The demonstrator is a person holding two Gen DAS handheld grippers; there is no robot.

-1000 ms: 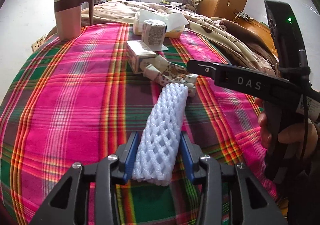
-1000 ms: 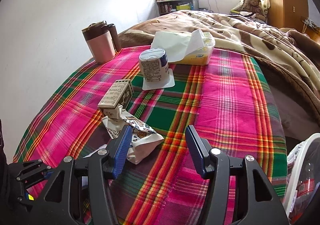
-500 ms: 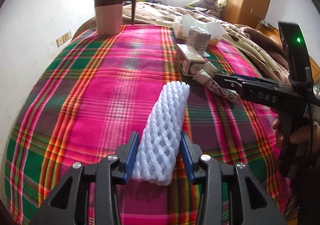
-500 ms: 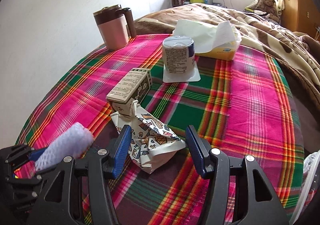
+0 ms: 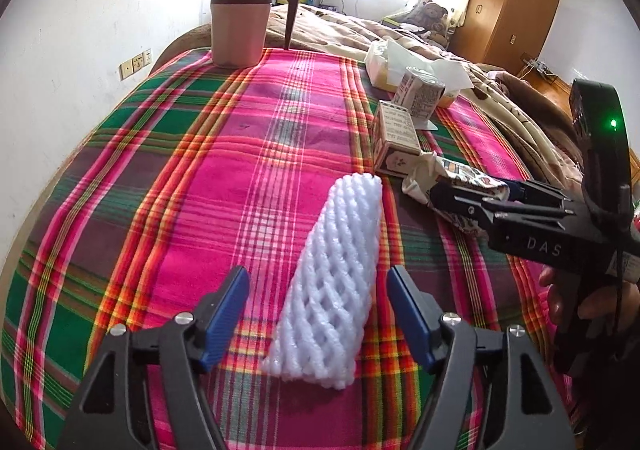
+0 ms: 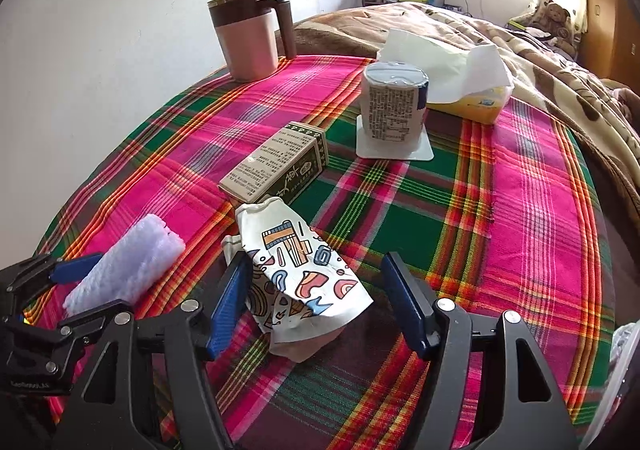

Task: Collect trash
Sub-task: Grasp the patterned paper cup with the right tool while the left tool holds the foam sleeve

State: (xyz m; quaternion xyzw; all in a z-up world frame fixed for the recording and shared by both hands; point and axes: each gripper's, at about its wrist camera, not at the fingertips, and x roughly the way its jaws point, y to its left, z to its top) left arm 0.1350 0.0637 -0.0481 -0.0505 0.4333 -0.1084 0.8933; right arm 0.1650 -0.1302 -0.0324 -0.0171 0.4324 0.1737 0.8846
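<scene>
My left tool (image 5: 318,312) points down at the plaid-covered worktop (image 5: 160,210), and its jaws are opening: the blue pads stand clear on both sides of the white foam net sleeve (image 5: 332,282), which lies between them on the cloth, touched by neither. The sleeve runs away from me, its far end near the crumpled patterned wrapper (image 5: 452,180).

My right tool (image 6: 314,308) is opening as well. Its jaws stand apart around the near part of that wrapper (image 6: 304,270), which lies flattened and creased on the cloth; the left pad is just beside the wrapper's edge, perhaps brushing it, and the right pad is clear of it. In the right wrist view the foam sleeve (image 6: 128,266) lies to the left of the wrapper, with my left tool's fingers (image 6: 76,268) alongside it.

Just beyond the wrapper a small beige carton (image 6: 276,166) lies on its side, its near end touching or nearly touching the wrapper's top. Farther back an upturned cup (image 6: 394,102) stands on its square lid, with a yellow tissue pack (image 6: 472,100) behind it. A pink mug with a brown lid (image 6: 250,38) stands at the far left edge. A bed with a brown blanket (image 6: 520,38) lies beyond the worktop.
</scene>
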